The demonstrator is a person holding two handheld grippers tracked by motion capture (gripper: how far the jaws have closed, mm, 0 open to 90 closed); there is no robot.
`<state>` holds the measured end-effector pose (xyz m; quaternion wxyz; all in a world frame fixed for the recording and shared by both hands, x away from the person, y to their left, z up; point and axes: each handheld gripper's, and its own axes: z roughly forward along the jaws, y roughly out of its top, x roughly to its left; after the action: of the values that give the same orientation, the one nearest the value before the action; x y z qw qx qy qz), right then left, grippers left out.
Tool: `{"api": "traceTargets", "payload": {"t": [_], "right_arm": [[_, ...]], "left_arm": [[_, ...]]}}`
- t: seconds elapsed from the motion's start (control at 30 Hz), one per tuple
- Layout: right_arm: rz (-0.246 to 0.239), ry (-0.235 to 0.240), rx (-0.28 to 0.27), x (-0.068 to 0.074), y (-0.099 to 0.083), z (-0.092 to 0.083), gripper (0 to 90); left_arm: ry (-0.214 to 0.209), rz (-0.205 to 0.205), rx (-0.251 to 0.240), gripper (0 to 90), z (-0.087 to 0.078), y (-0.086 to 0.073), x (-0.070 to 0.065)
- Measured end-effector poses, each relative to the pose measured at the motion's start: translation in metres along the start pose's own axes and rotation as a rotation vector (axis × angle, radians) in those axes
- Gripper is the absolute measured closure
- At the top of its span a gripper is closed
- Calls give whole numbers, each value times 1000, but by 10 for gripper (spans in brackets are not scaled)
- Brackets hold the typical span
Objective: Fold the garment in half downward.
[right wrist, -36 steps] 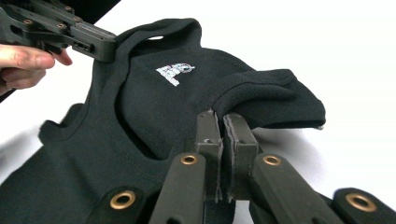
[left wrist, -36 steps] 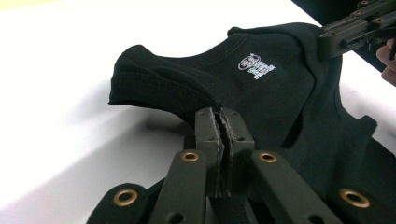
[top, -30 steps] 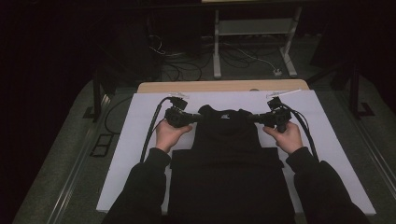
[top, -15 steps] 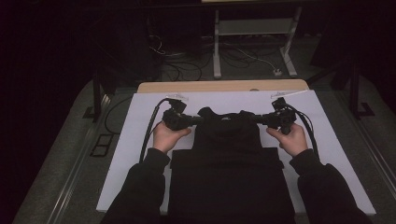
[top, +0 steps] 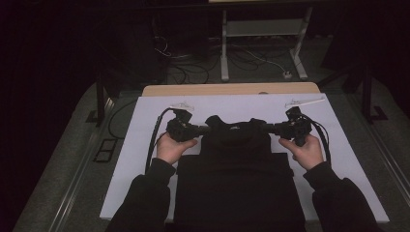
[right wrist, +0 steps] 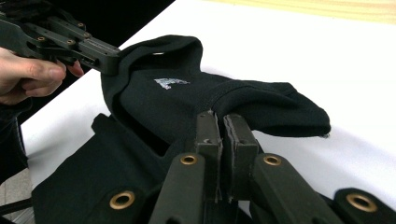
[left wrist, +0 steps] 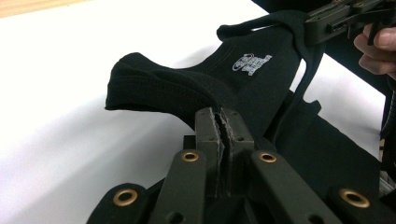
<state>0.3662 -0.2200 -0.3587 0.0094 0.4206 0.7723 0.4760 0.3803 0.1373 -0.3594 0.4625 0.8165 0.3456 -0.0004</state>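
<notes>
A black garment [top: 235, 164] with a small white neck label [left wrist: 252, 62] lies on the white table cover [top: 145, 159]. Its upper edge is lifted off the cover and stretched between both grippers. My left gripper [top: 205, 129] is shut on the garment's left shoulder; in the left gripper view its jaws [left wrist: 223, 122] pinch the black fabric [left wrist: 196, 88]. My right gripper [top: 270, 128] is shut on the right shoulder, its jaws [right wrist: 223, 125] clamped on the cloth [right wrist: 261, 100]. The lower body of the garment stays flat, between the person's forearms.
A wooden table edge [top: 232, 89] runs behind the white cover. Beyond it on the dark floor stand a white metal frame [top: 263, 38] and loose cables [top: 193, 58]. Bare white cover lies left, right and behind the garment.
Both hands have carried the garment's shoulders a little farther from the person and slightly up. The top of the garment is pulled tauter. Both grips are unchanged.
</notes>
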Motion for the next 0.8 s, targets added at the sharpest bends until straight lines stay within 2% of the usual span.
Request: {"api": "traceTargets", "payload": {"t": [0.17, 0.57, 0.8], "right_arm": [[-6, -1, 7, 6, -5, -3, 844], [-7, 10, 24, 15, -20, -6, 845], [-19, 28, 38, 24, -27, -7, 845]], "left_arm": [[-2, 6, 3, 859, -1, -5, -6], [-5, -17, -15, 859, -10, -19, -17], [-8, -22, -9, 859, -16, -28, -24]]}}
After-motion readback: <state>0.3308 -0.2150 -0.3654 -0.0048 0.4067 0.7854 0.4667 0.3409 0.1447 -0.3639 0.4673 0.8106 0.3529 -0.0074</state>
